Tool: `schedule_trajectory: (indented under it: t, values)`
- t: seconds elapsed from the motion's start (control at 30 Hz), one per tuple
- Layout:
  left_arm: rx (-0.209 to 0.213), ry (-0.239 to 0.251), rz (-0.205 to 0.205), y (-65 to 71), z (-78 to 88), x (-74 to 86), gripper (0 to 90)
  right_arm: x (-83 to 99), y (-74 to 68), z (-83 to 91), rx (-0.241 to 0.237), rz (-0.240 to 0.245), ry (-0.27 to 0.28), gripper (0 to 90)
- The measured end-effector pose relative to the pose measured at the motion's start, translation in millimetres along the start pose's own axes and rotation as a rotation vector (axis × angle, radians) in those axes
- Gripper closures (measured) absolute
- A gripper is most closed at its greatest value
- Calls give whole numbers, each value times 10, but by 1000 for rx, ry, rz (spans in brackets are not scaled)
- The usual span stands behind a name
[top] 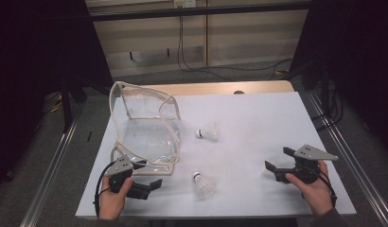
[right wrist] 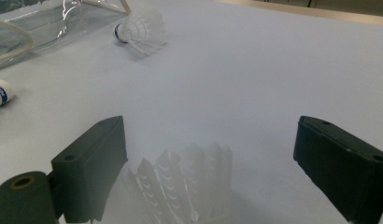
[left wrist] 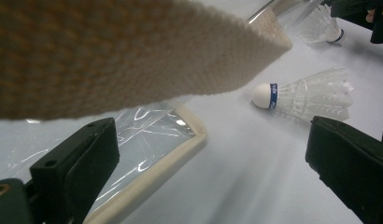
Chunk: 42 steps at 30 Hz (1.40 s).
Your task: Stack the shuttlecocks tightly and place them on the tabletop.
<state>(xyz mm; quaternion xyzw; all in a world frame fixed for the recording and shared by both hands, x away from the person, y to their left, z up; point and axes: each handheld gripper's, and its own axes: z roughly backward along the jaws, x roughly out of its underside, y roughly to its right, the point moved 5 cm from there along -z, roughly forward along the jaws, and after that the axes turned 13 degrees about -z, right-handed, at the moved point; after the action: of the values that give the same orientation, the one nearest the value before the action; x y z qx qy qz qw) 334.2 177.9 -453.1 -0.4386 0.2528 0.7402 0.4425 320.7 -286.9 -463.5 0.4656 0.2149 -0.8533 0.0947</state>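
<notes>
- A clear plastic bag [top: 147, 127] with cream fabric trim is seen on the left part of the table [top: 258, 123]; its far half stands up, crumpled and open, while its near half lies flat.
- In the left gripper view, the bag's woven cream strap [left wrist: 133, 51] is seen close above the camera, and the trimmed edge runs diagonally between the fingers.
- Two white shuttlecocks are laid on their sides on the pale table cover.
- The far shuttlecock [top: 208, 133] is found just right of the bag, its long axis running roughly left to right, cork towards the bag and skirt to the right.
- The near shuttlecock [top: 203, 185] is placed near the front edge between the two grippers, its cork pointed away from the person and its skirt towards the front edge.
- Each cork is white with a blue band, and each skirt is a translucent white ribbed fan.
- The left gripper [top: 149, 177] is held at the bag's near corner, its fingers spread wide with nothing between them.
- The right gripper [top: 278, 160] is held at the right near the front, well apart from both shuttlecocks, its fingers spread and empty.
- A faint feathered shape is seen between the right fingers in the right gripper view; what it is cannot be told.
</notes>
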Motion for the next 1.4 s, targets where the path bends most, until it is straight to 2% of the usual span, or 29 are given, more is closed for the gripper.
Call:
schedule_trajectory:
  t: [0.1,0.23,0.37,0.47,0.67,0.77,0.9,1.1,1.23,1.4]
  values:
    - [-3,0,0,0,-2,-2,27,10,2,1,-8,-3,-18,182]
    - [-3,0,2,1,-3,-2,27,22,8,1,-9,-8,-38,241]
    - [-5,2,3,3,-6,-3,24,24,-1,6,-31,-22,-57,356]
    - [-4,2,2,3,-5,-3,24,26,-16,12,-50,-25,-68,473]
    - [2,-3,0,13,-6,-3,24,-5,-40,40,-91,-21,-82,774]
    - [2,4,0,16,-6,-10,24,-67,-66,41,-114,-13,-77,848]
    - [2,4,-1,14,-8,-9,24,-163,-121,-30,-134,10,-74,876]
    - [4,4,1,14,-5,-6,23,-362,-236,-272,-160,42,-49,883]
    - [8,8,1,14,-4,-3,23,-473,-298,-441,-175,36,-31,878]
    - [9,13,6,16,-4,-2,23,-516,-348,-594,-181,32,-35,871]
